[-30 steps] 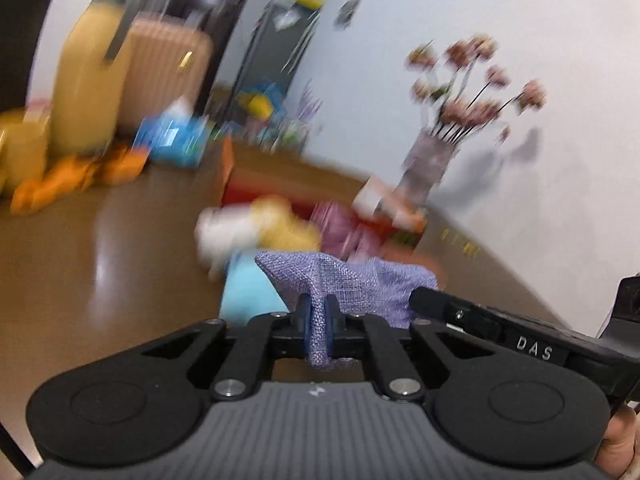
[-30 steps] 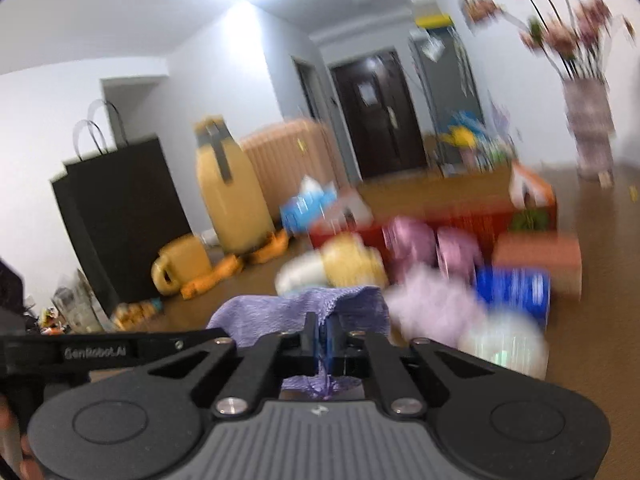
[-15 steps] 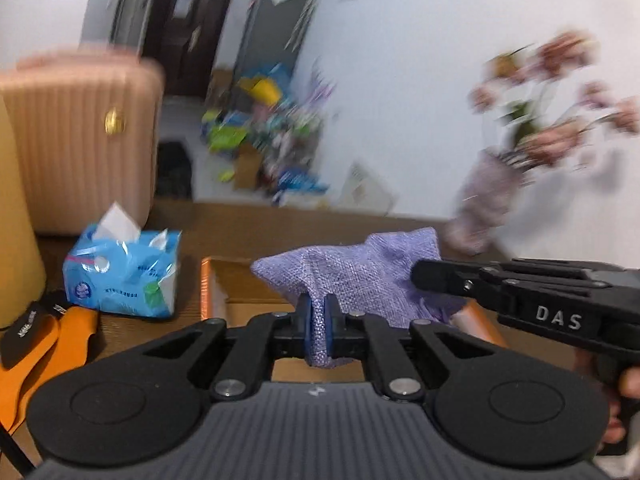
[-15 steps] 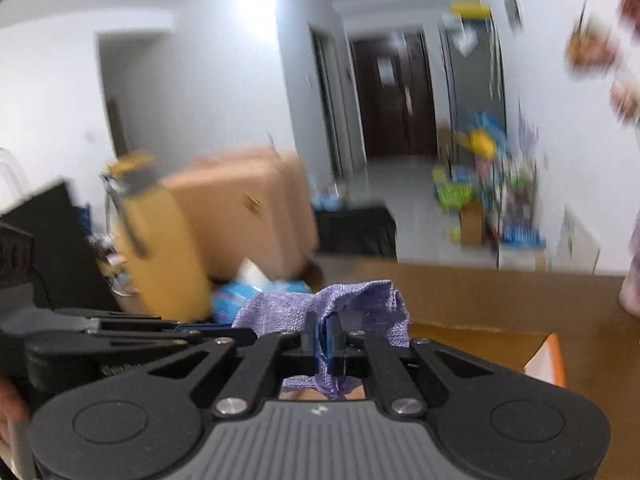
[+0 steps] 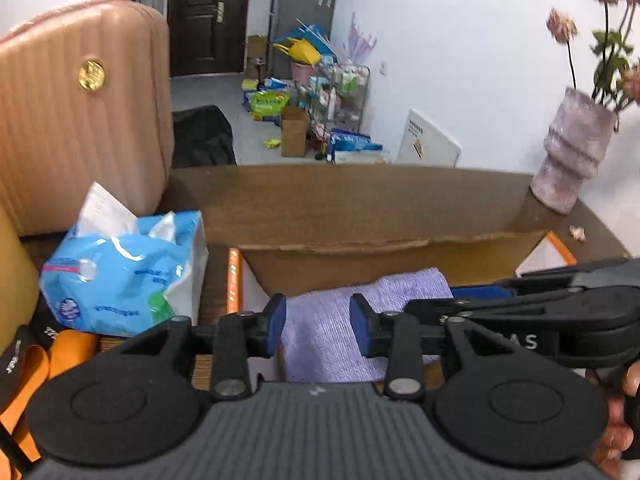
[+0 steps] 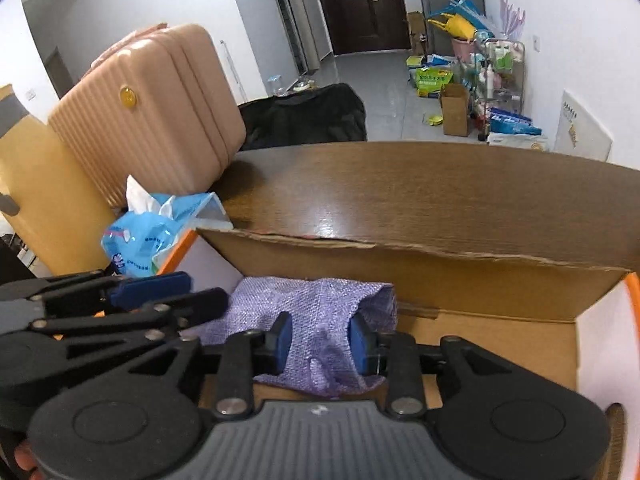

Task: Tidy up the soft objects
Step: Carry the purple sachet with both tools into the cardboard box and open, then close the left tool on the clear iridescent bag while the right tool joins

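Observation:
A purple woven cloth (image 5: 344, 328) lies inside an open cardboard box (image 5: 360, 256), against its back wall. My left gripper (image 5: 318, 330) is open, its blue pads on either side of the cloth's left end. My right gripper (image 6: 320, 340) is open too, its pads flanking the cloth (image 6: 316, 312) at its right end. The right gripper's body shows at the right of the left wrist view (image 5: 540, 320); the left gripper's body shows at the left of the right wrist view (image 6: 100, 320).
A blue tissue pack (image 5: 120, 268) stands left of the box, with a pink suitcase (image 5: 80, 112) behind it. A purple vase of flowers (image 5: 572, 152) stands at the back right. The wooden table (image 6: 440, 188) runs on behind the box.
Both grippers carried the cloth over into the box and lowered it. Both have opened and let go of it; the cloth now rests in the box.

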`<state>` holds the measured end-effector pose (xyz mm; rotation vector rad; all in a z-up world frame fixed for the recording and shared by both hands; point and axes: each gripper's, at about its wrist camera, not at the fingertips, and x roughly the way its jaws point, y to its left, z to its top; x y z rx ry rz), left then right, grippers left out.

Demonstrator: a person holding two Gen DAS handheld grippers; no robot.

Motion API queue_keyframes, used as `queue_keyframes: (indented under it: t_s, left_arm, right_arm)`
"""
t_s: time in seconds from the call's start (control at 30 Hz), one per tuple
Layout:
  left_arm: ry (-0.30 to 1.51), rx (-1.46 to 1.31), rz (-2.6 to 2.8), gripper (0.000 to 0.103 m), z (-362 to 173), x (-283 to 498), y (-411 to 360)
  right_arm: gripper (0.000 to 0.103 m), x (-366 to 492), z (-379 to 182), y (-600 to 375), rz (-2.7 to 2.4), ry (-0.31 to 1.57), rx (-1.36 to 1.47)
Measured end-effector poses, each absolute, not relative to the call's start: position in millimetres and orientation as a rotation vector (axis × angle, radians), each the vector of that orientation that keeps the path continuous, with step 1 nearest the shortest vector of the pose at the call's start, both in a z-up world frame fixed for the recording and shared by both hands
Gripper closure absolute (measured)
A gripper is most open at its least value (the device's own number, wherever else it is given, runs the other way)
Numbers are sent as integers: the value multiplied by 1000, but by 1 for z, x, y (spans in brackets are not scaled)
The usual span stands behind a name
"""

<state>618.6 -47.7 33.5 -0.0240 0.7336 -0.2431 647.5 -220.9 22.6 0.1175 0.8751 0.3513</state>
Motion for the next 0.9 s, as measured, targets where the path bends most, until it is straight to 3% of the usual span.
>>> queue_keyframes:
  t_s: [0.13,0.27,0.37,0.4,0.43,0.5,0.9]
  left_arm:
    - [682,-1,-227,61,67,593,-36]
    - [625,40,-200,51,110,557,-22]
    - [580,72,-158,29,144,519,-4]
    - [566,79,-139,14,154,505,3]
    - [548,81,-122,11,160,491,9]
    - [519,98,-97,11,170,462,21]
    - [415,64,-65,4,192,345,23]
  right_arm:
    - [69,626,52,-238,335,829,123]
    - [55,581,105,-259,313,750,62]
    - [44,538,143,-284,279,684,22]
    - [36,523,154,-293,266,665,12]
    - [32,507,163,-302,252,644,6]
    - [23,473,176,-322,223,600,0]
    - [22,349,198,-349,185,456,21]
